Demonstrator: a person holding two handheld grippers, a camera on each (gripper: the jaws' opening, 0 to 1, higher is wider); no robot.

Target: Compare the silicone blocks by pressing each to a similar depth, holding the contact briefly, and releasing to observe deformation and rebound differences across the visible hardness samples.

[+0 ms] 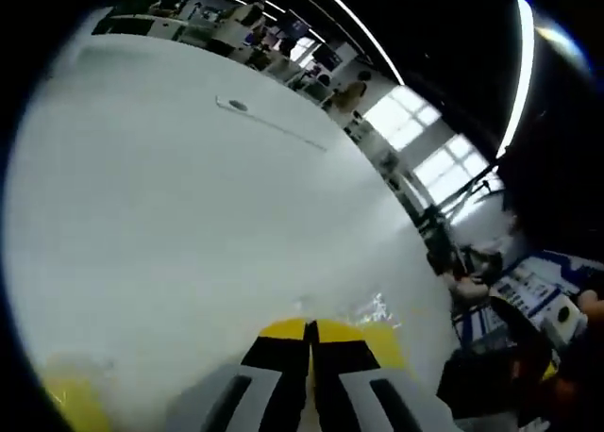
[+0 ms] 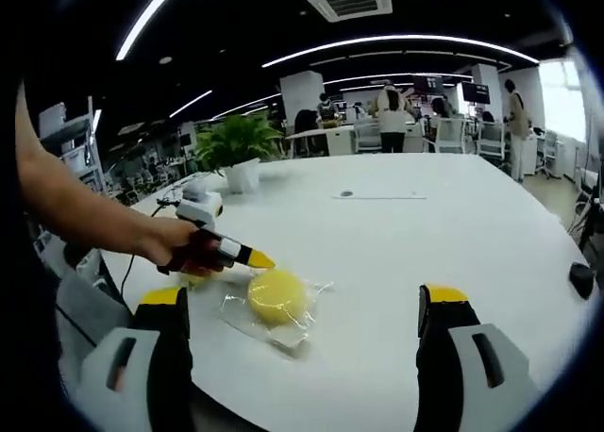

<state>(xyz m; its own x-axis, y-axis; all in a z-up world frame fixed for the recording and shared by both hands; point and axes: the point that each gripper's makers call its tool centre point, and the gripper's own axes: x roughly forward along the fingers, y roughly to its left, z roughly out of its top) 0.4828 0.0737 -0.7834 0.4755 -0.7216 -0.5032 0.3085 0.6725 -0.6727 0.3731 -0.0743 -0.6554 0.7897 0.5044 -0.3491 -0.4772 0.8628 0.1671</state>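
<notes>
The left gripper (image 2: 257, 258), jaws together, points its yellow tips down at the near edge of the yellow block (image 2: 276, 296), which lies on a clear bag (image 2: 274, 321) on the white bench (image 2: 425, 234). To press well, I would come straight down, hold briefly at the same depth as on other samples, then lift cleanly. The right gripper (image 2: 300, 309) hangs wide open and its view gives the whole layout, while the left gripper view adds closed tips (image 1: 310, 336) over bare bench (image 1: 189, 215).

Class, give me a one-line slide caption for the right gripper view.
Left gripper poised beside a bagged yellow block on the white table, right gripper open.
</notes>
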